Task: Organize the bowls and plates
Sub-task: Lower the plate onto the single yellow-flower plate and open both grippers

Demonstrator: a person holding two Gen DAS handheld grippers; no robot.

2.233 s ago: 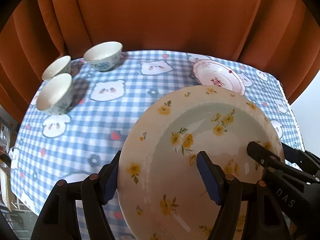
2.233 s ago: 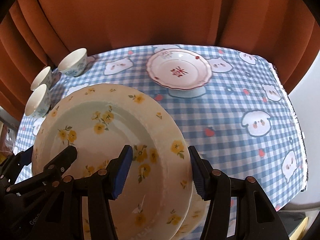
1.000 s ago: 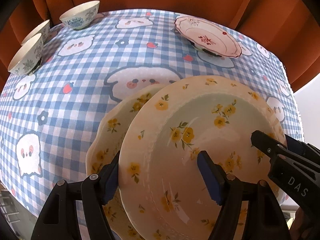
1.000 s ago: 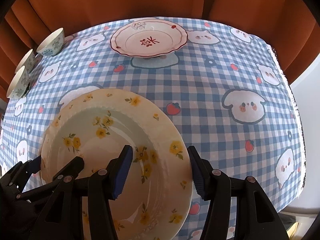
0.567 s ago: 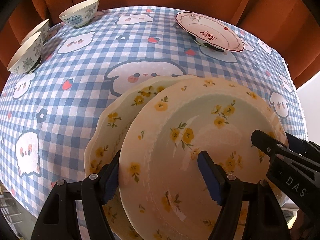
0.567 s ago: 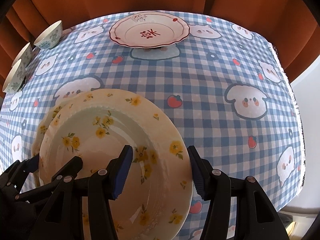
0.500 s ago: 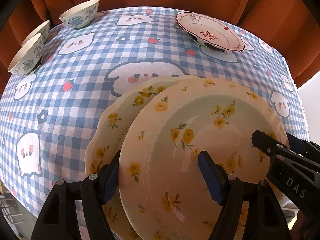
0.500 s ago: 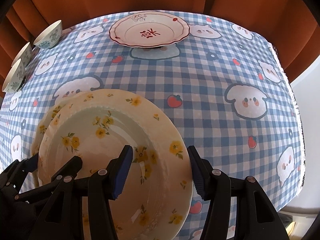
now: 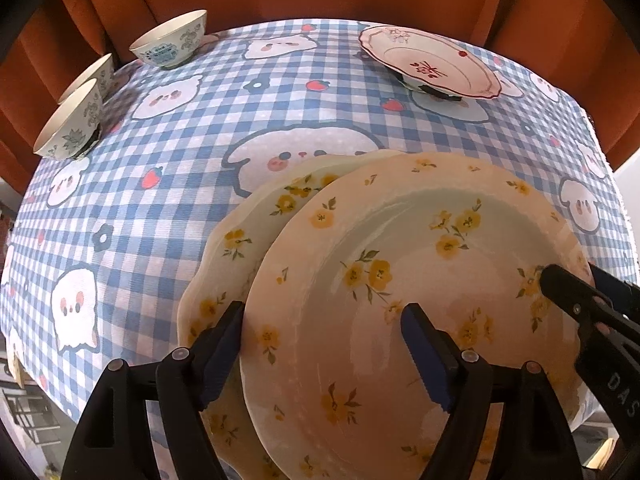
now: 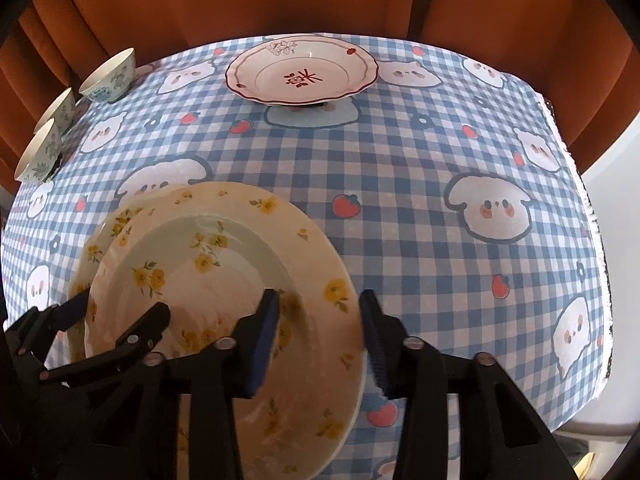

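Both tools are showing as matte black plastic frames. The left gripper [image 9: 324,344] is carrying two angular fingers faced with dark blue, ribbed pads [image 9: 424,356], with small round silver screws sitting at the finger joints. The right gripper [image 10: 318,338] is looking the same in build: black arms, blue toothed pads, silver pivot screws. In the left wrist view its side is bearing pale lettering reading "DAS".
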